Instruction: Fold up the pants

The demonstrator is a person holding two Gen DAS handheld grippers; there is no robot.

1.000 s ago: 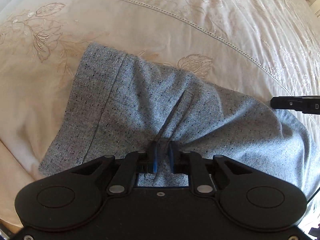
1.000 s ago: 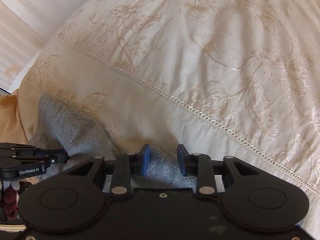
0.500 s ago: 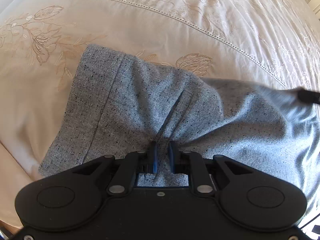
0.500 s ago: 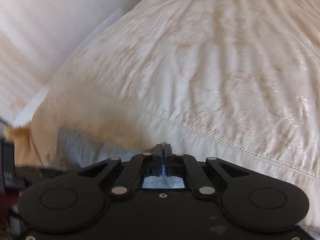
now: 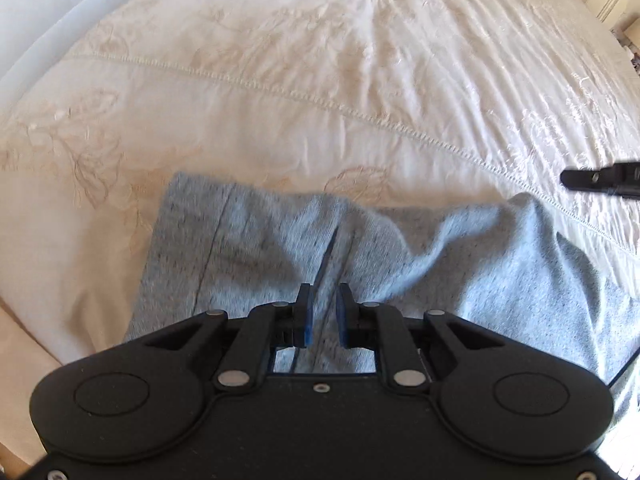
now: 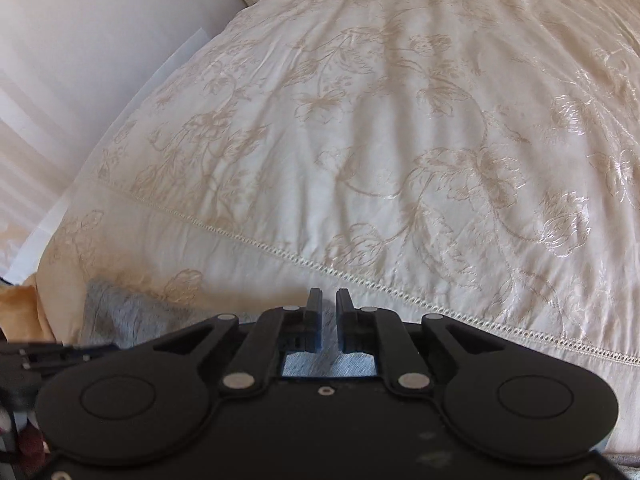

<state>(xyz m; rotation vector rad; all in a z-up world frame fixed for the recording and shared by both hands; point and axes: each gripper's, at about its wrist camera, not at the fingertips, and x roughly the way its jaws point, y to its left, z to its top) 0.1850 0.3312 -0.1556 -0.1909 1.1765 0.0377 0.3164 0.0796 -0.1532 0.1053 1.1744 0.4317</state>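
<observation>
Since a second ago both hands have lifted: the bedspread [image 5: 320,80] spreads wider around the grey pants [image 5: 400,248] in the left view, and the right gripper [image 6: 328,320], then spread wide over the cloth, snapped together and is now opening again with grey fabric between its jaws. Whether its pads actually press that fabric I cannot tell. The left gripper [image 5: 325,316] is closing slightly, its blue pads pinching a raised ridge of cloth with a dark cord running up from it.

Outward from the left jaws the pants lie rumpled near the bed's front edge, hem and seam at the left, a hump rising on the right below the right gripper's dark tip at the frame edge. Beyond is cream embroidered cover with a stitched border line.

To do this lift well, I judge both pinches should hold firm before rising further. Raise both hands evenly so the cloth hangs straight, then carry it forward over the flat cover
</observation>
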